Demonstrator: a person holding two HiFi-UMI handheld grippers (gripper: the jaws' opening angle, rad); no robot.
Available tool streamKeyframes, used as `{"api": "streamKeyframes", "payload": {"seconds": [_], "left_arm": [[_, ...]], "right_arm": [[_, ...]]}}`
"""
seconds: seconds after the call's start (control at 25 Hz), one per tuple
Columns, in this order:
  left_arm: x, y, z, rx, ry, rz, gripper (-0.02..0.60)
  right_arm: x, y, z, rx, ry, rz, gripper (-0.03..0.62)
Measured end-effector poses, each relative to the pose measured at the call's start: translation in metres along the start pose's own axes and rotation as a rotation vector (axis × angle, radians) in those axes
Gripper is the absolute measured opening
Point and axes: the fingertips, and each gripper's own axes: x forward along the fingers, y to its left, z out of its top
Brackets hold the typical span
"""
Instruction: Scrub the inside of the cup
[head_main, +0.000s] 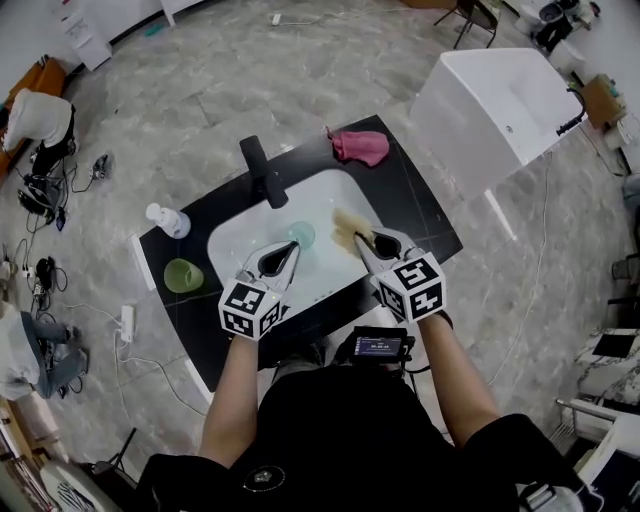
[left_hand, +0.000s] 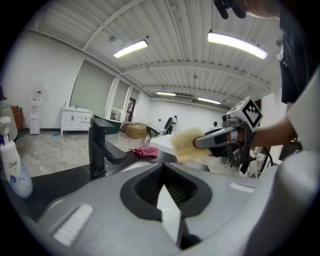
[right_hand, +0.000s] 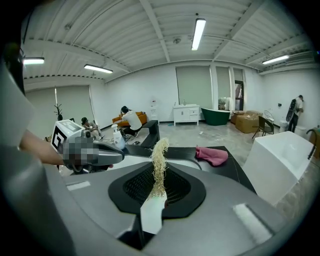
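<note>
Cup in sink looks light, rigid, probably slick: grip its rim; left gripper pressed together, empty; right gripper pinching scrubber.

Cubes on the left tongs and right tongs: black-and-white square pattern.
The sponge in the right tongs: straw yellow.
The teal cup between the tongs: pale.
The green cup left of the left tongs: plain.
The cloth beyond the right tongs: pink.
The tabletop and faucet: black.
The basin: white.
</note>
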Motion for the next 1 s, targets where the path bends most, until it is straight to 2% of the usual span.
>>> {"api": "streamKeyframes", "payload": {"seconds": [0.28,0.48,0.76,0.88,1.0], "left_arm": [[0.008,0.018,-0.01,-0.084,0.013,0.068,0.0],[0.007,0.032,-0.013,-0.148,0.005,0.193,0.0],[0.008,0.036,-0.003,-0.198,-0.029,0.343,0.0],[0.005,0.037,0.003,-0.232,-0.069,0.378,0.0],[0.002,0.037,0.007,-0.225,-0.073,0.392,0.0]], "right_arm": [[0.03,-0.016,0.011,-0.038,0.044,0.078,0.044],[0.051,-0.02,0.024,-0.111,0.062,0.202,0.044],[0.071,-0.039,0.043,-0.169,0.063,0.33,0.044],[0.076,-0.037,0.045,-0.182,0.059,0.367,0.044],[0.078,-0.034,0.047,-0.186,0.053,0.385,0.044]]}}
